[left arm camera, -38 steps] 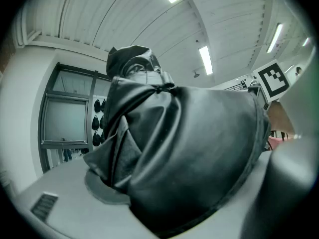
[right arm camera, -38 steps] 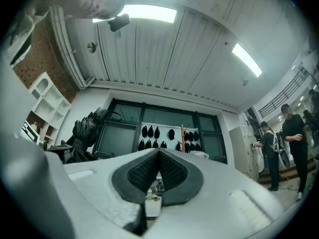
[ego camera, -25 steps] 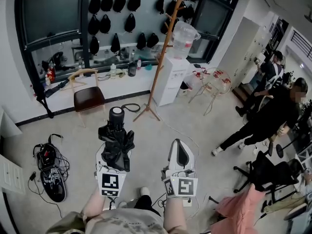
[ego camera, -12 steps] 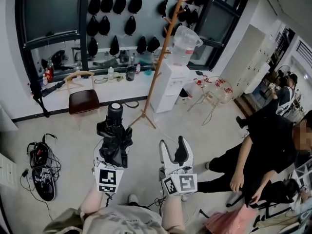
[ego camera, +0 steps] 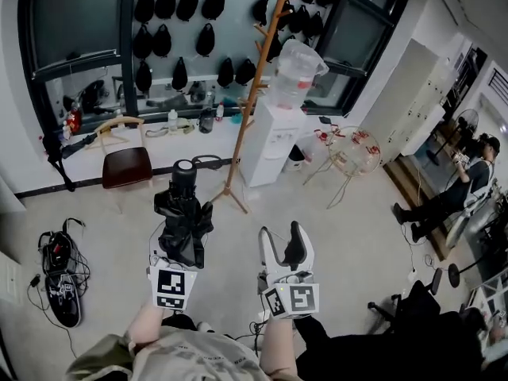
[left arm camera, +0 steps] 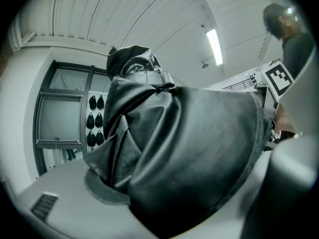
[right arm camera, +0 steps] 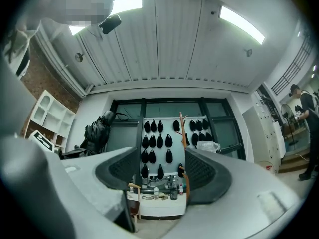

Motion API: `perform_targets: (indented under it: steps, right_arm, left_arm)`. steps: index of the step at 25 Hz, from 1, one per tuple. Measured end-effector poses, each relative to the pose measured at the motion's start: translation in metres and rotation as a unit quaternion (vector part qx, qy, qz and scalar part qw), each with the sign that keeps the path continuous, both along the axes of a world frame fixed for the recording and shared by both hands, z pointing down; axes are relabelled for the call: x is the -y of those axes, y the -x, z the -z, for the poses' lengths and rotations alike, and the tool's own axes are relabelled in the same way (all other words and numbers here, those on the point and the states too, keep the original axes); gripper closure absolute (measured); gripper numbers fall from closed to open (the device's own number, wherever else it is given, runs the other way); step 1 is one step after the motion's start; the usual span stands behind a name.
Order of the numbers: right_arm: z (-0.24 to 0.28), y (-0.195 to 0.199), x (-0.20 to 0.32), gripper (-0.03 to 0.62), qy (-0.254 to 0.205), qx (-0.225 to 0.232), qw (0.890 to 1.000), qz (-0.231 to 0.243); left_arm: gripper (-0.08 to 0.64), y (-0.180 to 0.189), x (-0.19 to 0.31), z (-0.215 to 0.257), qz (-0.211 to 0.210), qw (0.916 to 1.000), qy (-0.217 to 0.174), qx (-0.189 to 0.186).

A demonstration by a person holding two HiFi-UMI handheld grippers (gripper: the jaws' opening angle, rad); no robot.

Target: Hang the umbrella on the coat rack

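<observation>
A folded black umbrella (ego camera: pixel 185 213) sits between the jaws of my left gripper (ego camera: pixel 179 240), handle end pointing ahead; in the left gripper view the umbrella (left arm camera: pixel 189 148) fills most of the frame, pressed between the jaws. My right gripper (ego camera: pixel 286 248) is open and empty, to the right of the umbrella. The wooden coat rack (ego camera: pixel 254 86) stands ahead by the water dispenser (ego camera: pixel 274 137); in the right gripper view the coat rack (right arm camera: pixel 183 133) shows between the open jaws, and the umbrella (right arm camera: pixel 97 131) at the left.
A wooden chair (ego camera: pixel 125 161) stands left of the rack. Cables and gear (ego camera: pixel 57 280) lie on the floor at left. A wire chair (ego camera: pixel 349 153) stands right of the dispenser. A seated person (ego camera: pixel 448 201) is at far right, another dark figure (ego camera: pixel 397 355) close at bottom right.
Both grippers have advanced towards the coat rack. The right gripper went from shut to open. A walking person at right has moved out to the bottom right.
</observation>
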State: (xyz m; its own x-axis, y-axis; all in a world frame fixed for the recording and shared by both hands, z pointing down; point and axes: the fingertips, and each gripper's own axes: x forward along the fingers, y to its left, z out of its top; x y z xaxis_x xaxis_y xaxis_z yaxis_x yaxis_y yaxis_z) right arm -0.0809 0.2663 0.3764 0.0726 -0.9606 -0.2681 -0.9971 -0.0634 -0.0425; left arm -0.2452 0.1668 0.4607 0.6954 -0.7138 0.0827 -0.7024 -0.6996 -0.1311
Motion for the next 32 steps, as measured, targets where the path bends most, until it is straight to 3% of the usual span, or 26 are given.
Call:
perform_targets:
  steps: [9, 23, 32]
  right_arm:
    - [-0.023, -0.038, 0.04, 0.304, 0.016, 0.016, 0.999, -0.024]
    - [-0.014, -0.076, 0.198, 0.304, -0.004, 0.036, 0.998, -0.058]
    - [-0.014, -0.104, 0.262, 0.304, -0.001, 0.039, 0.998, -0.056]
  left_arm:
    - [0.233, -0.042, 0.049, -0.021, -0.031, 0.9993, 0.009, 0.021]
    - [0.233, -0.095, 0.226, -0.01, -0.097, 0.9951, -0.001, 0.017]
    - [0.233, -0.131, 0.286, -0.012, -0.114, 0.9933, 0.006, 0.017]
